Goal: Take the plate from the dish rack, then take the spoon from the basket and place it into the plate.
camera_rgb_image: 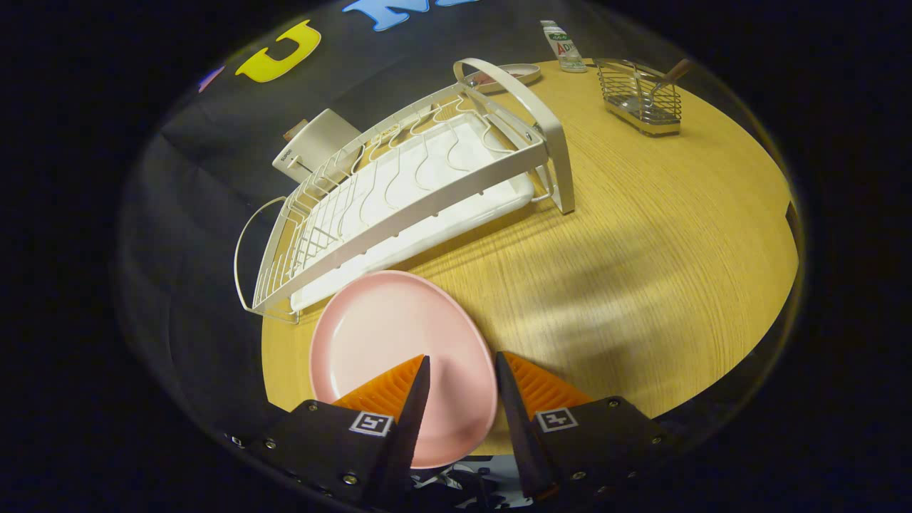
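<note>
The tool is tilting down over the counter, fingers apart and gripping nothing; the pink plate is lying between and just ahead of them; beyond it the dish rack is standing empty; the spoon is leaning in the basket, far ahead to the right.

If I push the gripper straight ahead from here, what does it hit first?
Probably the pink plate, lying flat on the table between and just ahead of the open gripper. The white dish rack stands beyond it. Depth is unclear.
</note>
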Tool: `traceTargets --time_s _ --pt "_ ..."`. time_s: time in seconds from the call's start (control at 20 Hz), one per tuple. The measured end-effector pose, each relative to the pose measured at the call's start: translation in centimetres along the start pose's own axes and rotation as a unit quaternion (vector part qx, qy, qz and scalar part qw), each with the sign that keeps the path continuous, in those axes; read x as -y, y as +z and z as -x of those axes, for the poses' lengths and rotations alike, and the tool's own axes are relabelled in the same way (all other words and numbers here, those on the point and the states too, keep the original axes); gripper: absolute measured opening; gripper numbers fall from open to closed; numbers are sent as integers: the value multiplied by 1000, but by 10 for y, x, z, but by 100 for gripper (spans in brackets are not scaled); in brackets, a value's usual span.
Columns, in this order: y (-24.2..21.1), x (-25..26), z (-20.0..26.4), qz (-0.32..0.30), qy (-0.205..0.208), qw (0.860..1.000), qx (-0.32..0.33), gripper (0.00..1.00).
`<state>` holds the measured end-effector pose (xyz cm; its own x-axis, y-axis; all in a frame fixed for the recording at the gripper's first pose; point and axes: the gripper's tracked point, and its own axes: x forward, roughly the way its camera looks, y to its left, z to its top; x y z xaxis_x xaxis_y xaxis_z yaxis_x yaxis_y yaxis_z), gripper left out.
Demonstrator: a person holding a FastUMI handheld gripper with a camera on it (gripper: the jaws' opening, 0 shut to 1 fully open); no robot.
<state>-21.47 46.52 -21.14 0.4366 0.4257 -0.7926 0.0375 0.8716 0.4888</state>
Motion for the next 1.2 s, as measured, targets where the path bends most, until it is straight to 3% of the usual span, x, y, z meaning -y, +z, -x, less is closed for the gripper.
traceTargets --time_s 0.15,0.45,0.8,1.0,1.2 --pt "17 4 12 0 -3 1000 27 59" --pt "109 20 61 -13 -13 985 169 59" --pt "209 97 97 -83 -88 952 280 59" --pt "236 153 101 -152 -137 929 309 59" --pt "259 194 100 -218 -160 903 334 59"
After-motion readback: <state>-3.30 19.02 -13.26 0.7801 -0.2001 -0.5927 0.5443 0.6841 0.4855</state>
